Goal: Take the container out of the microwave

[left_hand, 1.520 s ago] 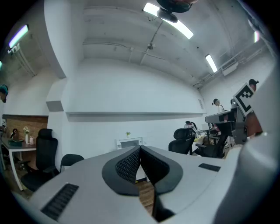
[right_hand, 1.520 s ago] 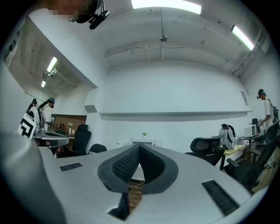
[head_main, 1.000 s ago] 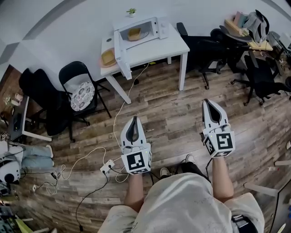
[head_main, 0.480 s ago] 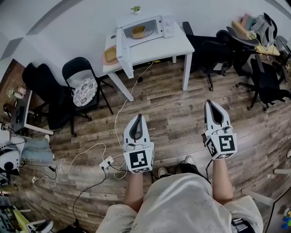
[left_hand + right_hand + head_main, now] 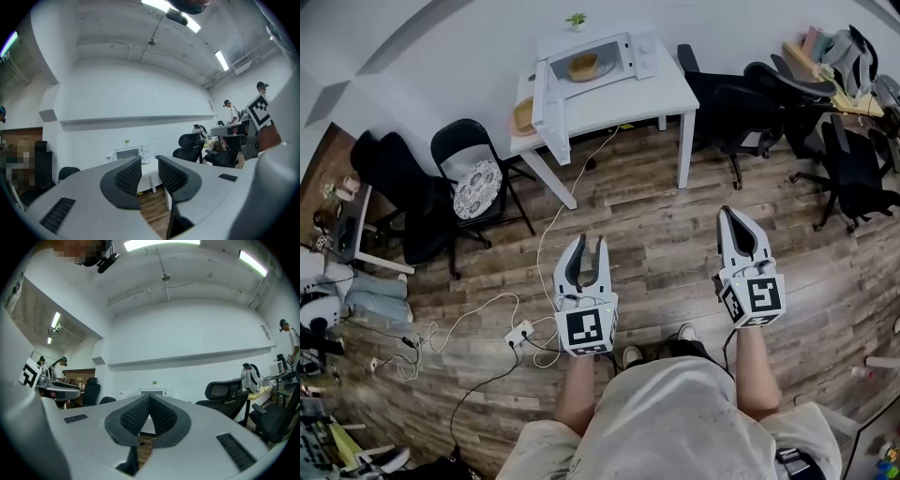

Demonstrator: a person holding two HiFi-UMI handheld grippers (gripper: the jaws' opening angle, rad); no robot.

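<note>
Left tongs (image 5: 590, 246) first: the jaws have just been swinging apart and now stand wide, nothing between the ribbed pads, only floorboards and the far table showing through the gap. Right tongs (image 5: 728, 214): tips pressed together, closed on nothing at all. Both point level over the wood floor (image 5: 656, 246), well apart from the table.

Up ahead, the white table (image 5: 654, 92) stands against the wall, and the microwave (image 5: 602, 54) sits along its back edge. Its door (image 5: 548, 103) hangs wide open, reaching out past the table's front edge. Inside the cavity sits the tan container (image 5: 583, 66). A small potted plant (image 5: 576, 20) perches on top of the microwave. A white cable (image 5: 548, 225) drops from the table's front edge and trails across the floor to a power strip (image 5: 522, 338) near my left tongs. A black folding chair (image 5: 473, 187) with a patterned cushion stands left of the table.
</note>
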